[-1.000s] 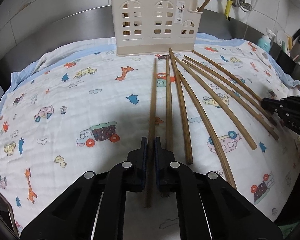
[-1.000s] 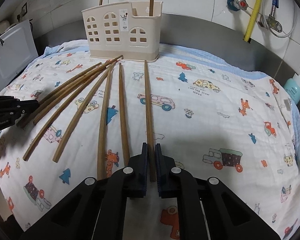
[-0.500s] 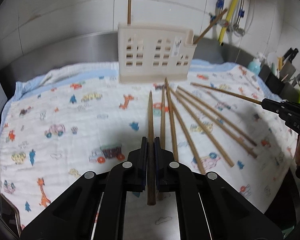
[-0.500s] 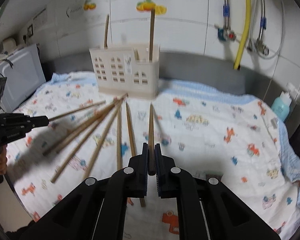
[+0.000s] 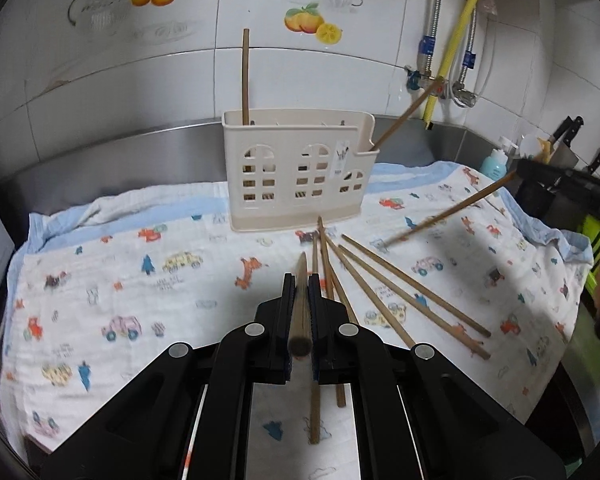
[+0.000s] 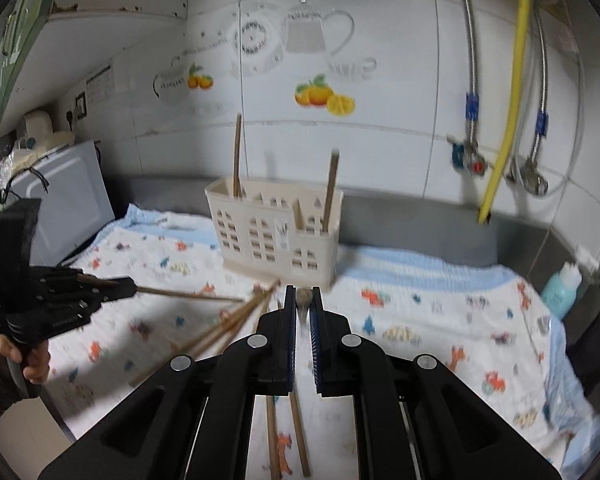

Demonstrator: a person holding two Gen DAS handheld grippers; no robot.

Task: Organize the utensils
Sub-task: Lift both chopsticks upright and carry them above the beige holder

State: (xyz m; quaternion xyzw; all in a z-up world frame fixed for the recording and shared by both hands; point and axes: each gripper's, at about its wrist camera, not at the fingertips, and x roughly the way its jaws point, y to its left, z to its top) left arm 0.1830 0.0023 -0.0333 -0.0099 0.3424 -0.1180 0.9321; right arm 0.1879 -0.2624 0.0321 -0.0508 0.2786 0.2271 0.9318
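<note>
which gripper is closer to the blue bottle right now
Right. The right gripper hangs over the cloth with the blue bottle off to its right. The left gripper is beyond the loose chopsticks, farther from it.

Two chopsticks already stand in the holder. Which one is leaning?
The one in the lower right-hand compartment of the holder, as the left wrist view shows it: it tilts out toward the pipes. The left-end one stands nearly upright.

Surface (image 5: pixel 112 160) carries a cartoon-print cloth (image 5: pixel 100 280); on it, far centre, a beige utensil holder (image 5: pixel 296 168), loose chopsticks (image 5: pixel 384 284) nearer.
</note>
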